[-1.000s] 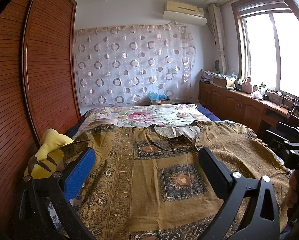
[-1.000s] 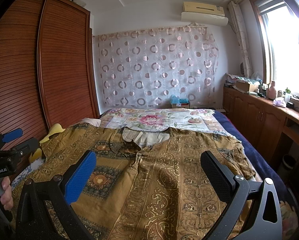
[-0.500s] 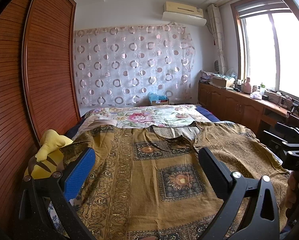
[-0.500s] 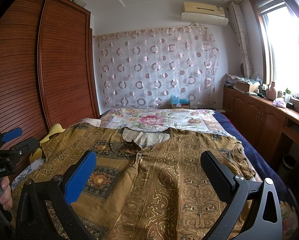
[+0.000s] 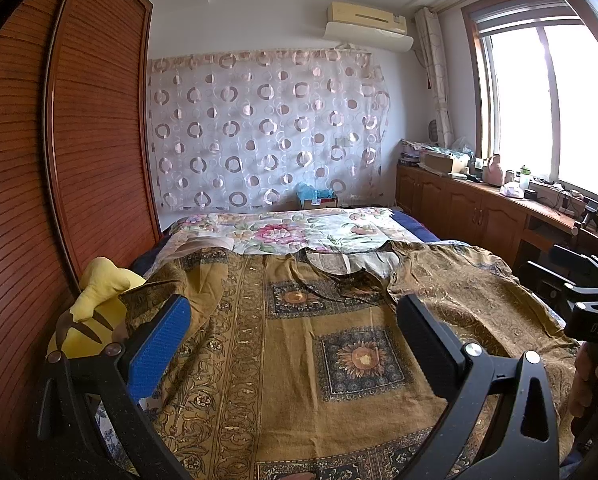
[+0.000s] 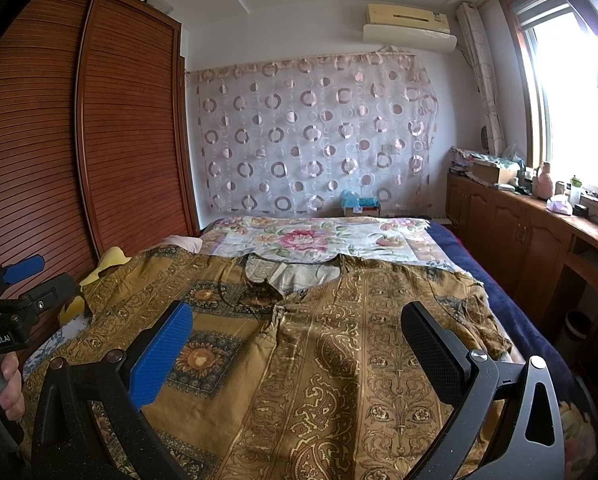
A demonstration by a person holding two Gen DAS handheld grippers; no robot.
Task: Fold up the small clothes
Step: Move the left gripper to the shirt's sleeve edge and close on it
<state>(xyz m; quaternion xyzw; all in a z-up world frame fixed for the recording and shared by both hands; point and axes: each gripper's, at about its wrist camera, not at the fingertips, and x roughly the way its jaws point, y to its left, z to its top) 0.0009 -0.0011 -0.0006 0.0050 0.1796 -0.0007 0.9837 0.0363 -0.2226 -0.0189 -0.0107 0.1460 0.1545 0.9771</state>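
Observation:
A brown and gold patterned garment lies spread flat, front up, across the near part of the bed; its neckline points to the far end. It also shows in the right wrist view. My left gripper is open and empty, held above the garment's left half. My right gripper is open and empty, held above the garment's middle and right half. Each gripper shows at the edge of the other's view: the right, the left.
A floral sheet covers the far part of the bed. A yellow plush toy lies at the bed's left edge against the wooden wardrobe. Wooden cabinets with clutter run along the right wall under the window.

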